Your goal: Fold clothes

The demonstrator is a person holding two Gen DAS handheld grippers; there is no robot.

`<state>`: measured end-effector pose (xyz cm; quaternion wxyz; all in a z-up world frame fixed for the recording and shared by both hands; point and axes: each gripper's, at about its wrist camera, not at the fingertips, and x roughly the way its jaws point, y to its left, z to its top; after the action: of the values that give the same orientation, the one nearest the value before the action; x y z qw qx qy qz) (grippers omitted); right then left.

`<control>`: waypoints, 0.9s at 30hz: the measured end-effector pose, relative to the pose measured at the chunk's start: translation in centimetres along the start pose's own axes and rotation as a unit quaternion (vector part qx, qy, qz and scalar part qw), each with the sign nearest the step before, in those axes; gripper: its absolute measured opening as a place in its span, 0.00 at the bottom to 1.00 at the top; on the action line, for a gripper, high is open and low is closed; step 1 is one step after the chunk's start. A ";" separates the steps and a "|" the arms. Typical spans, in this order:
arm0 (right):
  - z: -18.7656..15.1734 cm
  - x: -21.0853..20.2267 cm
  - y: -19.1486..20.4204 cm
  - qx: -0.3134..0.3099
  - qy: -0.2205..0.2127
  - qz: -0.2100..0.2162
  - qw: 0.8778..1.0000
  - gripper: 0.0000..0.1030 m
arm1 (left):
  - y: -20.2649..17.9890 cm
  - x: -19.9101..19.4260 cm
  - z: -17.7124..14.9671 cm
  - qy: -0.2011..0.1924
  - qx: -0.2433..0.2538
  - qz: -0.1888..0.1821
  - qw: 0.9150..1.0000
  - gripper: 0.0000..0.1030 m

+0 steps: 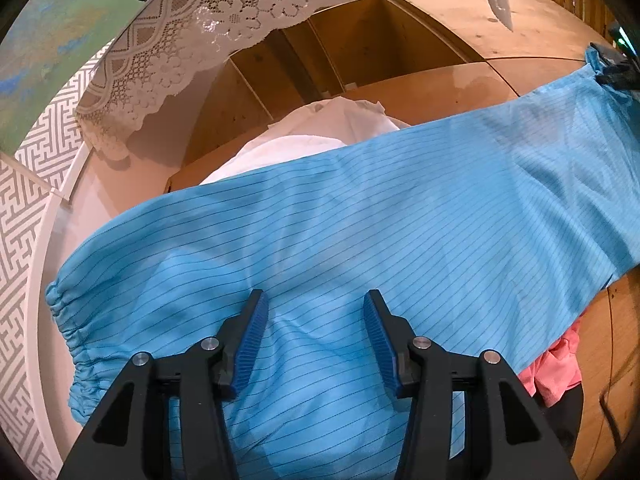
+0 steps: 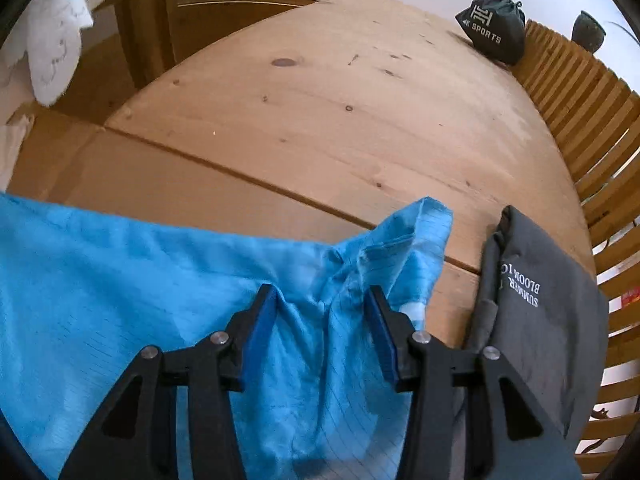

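Wooden table [image 2: 320, 120] has open bare surface ahead of the right gripper [image 2: 322, 300], bounded on the right by a slatted wooden rail [image 2: 592, 128] along the rim, with a dark drawstring bag [image 2: 494, 28] at the far edge against it. A folded grey garment with white lettering [image 2: 540, 308] lies just beside the right gripper, between it and the rail, so little room on that side. Blue pinstriped garment [image 1: 340, 220] is stretched across the table in a long band, mostly flat, with an elastic gathered cuff at its left end and a bunched, creased corner at the right end. Left gripper [image 1: 316, 304]: tongs apart, over the blue cloth, nothing pinched between the pads. Right gripper: tongs also apart, bunched blue fabric sitting between them; cannot tell if the pads touch it. Left view only: white garment [image 1: 320, 136] beyond the blue one's far edge, pink cloth [image 1: 560, 364] peeking out under its near right edge, lace curtain [image 1: 208, 32] hanging above, white rail [image 1: 40, 264] on the left. Right view only: grey garment, bag, slatted rail.
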<state>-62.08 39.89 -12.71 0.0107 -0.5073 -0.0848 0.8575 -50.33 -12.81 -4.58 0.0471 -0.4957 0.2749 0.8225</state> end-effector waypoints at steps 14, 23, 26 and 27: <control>-11.4 -11.9 -0.8 0.055 0.035 0.078 0.995 0.54 | -0.4 -3.7 -0.2 -0.057 0.007 0.003 0.998 0.47; -27.9 -19.2 4.6 -0.019 0.065 0.082 0.994 0.54 | -7.6 -13.8 -5.3 -0.152 0.027 -0.086 0.984 0.47; -30.9 -19.9 5.7 -0.029 0.061 0.090 0.994 0.54 | -14.6 -15.0 -8.0 -0.157 0.081 -0.159 0.971 0.48; -31.2 -19.8 5.9 -0.031 0.055 0.087 0.994 0.54 | -17.5 -14.8 -8.6 -0.152 0.099 -0.177 0.967 0.48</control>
<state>-24.86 36.19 -11.17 -0.0751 -0.5589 -0.0665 0.8231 -29.94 0.59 -2.29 0.2823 -0.3983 0.2527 0.8353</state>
